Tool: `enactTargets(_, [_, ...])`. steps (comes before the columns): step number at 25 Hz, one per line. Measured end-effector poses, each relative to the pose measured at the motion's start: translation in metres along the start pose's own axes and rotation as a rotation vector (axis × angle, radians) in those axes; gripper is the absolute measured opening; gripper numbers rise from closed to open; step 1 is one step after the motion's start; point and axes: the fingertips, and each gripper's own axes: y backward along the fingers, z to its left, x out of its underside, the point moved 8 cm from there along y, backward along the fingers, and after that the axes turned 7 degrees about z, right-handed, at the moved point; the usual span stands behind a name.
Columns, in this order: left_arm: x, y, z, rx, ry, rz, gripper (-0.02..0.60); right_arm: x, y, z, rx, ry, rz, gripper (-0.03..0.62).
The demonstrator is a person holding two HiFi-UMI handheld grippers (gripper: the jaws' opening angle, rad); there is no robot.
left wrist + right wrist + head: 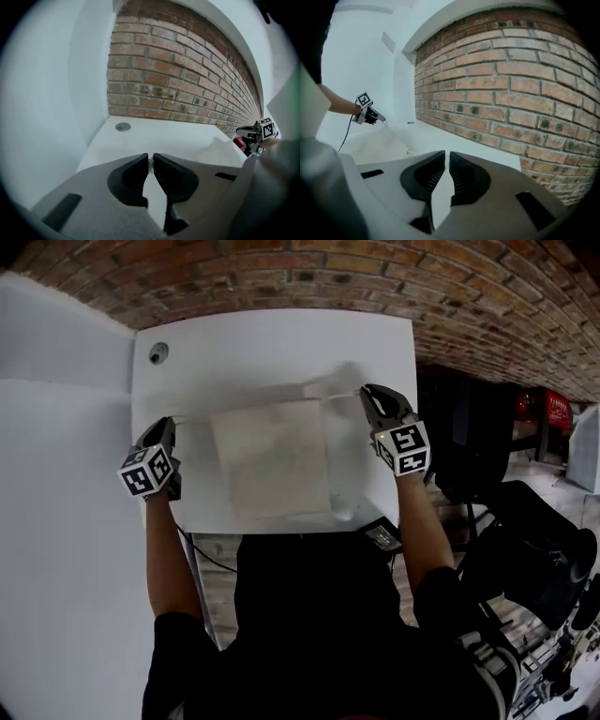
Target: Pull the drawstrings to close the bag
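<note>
A flat white cloth bag lies in the middle of the white table; its far edge is lifted and bunched toward the right. A thin white drawstring runs from each far corner to a gripper. My left gripper is at the bag's left, its jaws pinched on a white strand. On the bag's right, my right gripper holds its jaws nearly closed on the other strand. The right gripper view shows the left gripper raised over the bag. The left gripper view shows the right gripper.
A round cable hole sits at the table's far left corner. A brick wall runs along the far edge. A white panel stands to the left. Dark equipment is on the floor at the right.
</note>
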Motion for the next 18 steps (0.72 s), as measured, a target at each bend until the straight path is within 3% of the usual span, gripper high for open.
enactTargets(18, [-0.18,0.207,-0.06,0.015,-0.233,-0.681,0.046,-0.185,0.188,-0.01,0.317,0.136,-0.546,0.032])
